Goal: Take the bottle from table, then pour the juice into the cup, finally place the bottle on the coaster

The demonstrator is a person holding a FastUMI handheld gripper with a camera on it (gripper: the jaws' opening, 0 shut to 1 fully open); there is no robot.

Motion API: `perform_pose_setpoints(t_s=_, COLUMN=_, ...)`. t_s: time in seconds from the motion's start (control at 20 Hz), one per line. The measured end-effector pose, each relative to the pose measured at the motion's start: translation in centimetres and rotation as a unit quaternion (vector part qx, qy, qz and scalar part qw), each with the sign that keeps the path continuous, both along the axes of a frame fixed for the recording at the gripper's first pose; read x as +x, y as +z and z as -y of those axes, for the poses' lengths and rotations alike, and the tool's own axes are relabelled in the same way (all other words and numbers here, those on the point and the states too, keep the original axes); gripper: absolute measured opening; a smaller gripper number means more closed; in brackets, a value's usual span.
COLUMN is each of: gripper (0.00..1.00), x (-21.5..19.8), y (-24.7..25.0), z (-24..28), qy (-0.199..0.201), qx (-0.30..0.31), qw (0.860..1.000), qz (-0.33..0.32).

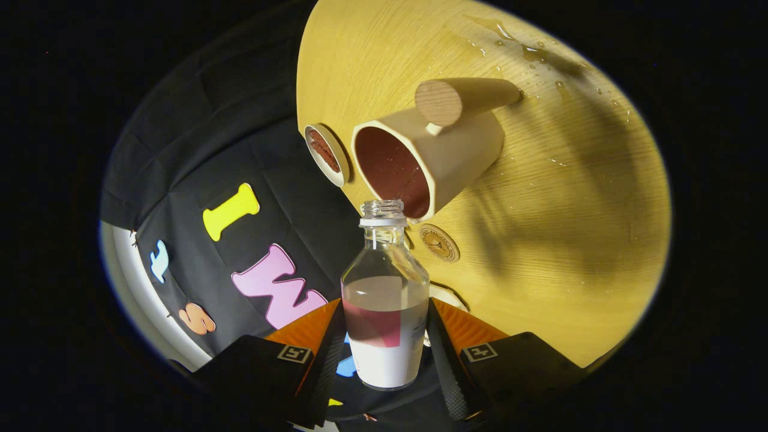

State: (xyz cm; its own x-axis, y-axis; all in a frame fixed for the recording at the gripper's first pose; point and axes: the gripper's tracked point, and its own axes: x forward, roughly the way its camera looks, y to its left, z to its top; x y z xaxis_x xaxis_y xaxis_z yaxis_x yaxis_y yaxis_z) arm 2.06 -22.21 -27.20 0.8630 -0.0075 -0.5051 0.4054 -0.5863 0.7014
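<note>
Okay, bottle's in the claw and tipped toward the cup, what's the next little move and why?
Probably tip further. The claw is shut on the open bottle, whose mouth sits right at the cup rim. Juice still fills the lower bottle, short of the neck, and no stream shows, so a little more tilt should start the pour.

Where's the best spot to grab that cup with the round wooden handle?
Probably the wooden handle of the cup: it sticks out as a short peg clear of the wall, so fingers could close on it from either side. The hand-held gripper is busy now, shut on the bottle.
</note>
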Motion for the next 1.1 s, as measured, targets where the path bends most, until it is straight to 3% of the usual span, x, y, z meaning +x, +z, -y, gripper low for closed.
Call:
perform_pose_setpoints(t_s=0.3, gripper=0.76, x=0.5, y=0.8, z=0.8, qy=-0.043, qx=0.052, qw=0.998, qz=0.006)
perform_pose_setpoints(t_s=1.1, gripper=0.76, x=0.8, y=2.7, z=2.8, qy=-0.082, qx=0.116, qw=0.989, qz=0.031)
